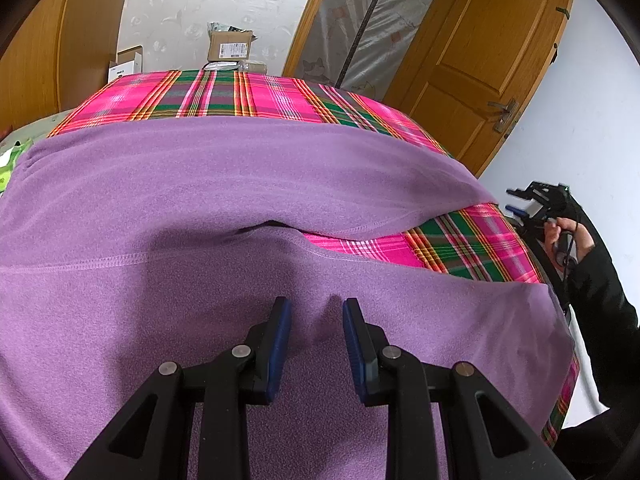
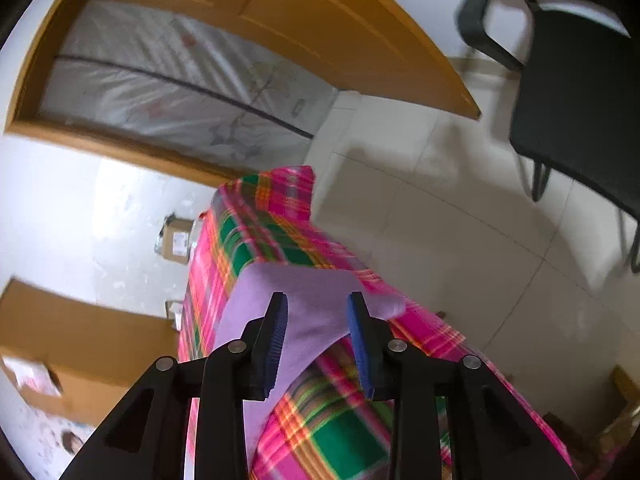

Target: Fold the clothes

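Right, the purple fleece garment lies spread across the table with the pink-and-green plaid cloth, covering most of the near side. A stitched hem runs across it on the left, and a strip of plaid shows through a gap between 2 sections of the fabric on the right. The left gripper sits low over the fleece, its 2 blue-padded fingers spread apart with a small ridge of purple cloth rising between them; whether the pads actually touch the fabric is hard to tell.

Over at the right edge of the left wrist view, the right gripper is up off the table, held in a hand with a black sleeve behind it. From the right wrist view, blurred, that gripper also has its fingers parted with nothing between them, hanging above the table's edge. Below it a flap of the purple garment lies on the plaid, near the edge.

Behind the table, cardboard boxes stand against the wall, a wooden door is on the right, and a black chair stands on the tiled floor.
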Demonstrator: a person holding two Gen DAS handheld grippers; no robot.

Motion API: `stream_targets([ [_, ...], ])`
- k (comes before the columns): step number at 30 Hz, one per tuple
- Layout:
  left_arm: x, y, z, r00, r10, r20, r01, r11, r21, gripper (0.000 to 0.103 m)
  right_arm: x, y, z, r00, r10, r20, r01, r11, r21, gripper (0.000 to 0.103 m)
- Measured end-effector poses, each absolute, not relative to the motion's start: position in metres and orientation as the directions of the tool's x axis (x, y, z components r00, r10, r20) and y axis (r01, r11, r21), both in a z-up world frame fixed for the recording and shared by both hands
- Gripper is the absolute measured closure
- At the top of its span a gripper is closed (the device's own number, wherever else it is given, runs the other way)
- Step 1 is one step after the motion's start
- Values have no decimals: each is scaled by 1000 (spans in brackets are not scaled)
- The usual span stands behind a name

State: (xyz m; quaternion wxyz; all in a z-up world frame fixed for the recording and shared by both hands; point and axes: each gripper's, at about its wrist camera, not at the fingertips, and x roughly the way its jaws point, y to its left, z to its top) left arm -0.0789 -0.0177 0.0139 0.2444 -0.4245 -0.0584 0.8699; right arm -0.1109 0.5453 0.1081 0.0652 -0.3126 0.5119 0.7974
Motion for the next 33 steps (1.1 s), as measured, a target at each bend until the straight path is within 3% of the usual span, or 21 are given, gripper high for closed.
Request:
stream_targets([
  [7,-77,1,35,-529,473,-704,-421,-867,-267,75,-134,409,144,-676,-417,-607,-66,-787,614,73],
  [13,-89,12,46,-573,428,-699,-426,-884,-192,74,-150,306,149,-592,-397,-701,195,-915,354,73],
  [16,-93,8,41,-569,417,-708,-409,-891,-196,74,-155,287,132,-548,-332,-768,227,-942,245,73],
  [23,-86,-3,20,-525,428,-736,-384,-891,-244,74,-146,289,130,-492,-339,-802,301,-930,208,73],
  [28,-79,-4,10,-510,439,-740,-384,-886,-260,74,-149,333,154,-600,-279,-750,198,-960,198,72],
  [33,-78,-2,7,-524,436,-732,-385,-887,-253,74,-163,324,151,-575,-302,-760,259,-949,180,71],
])
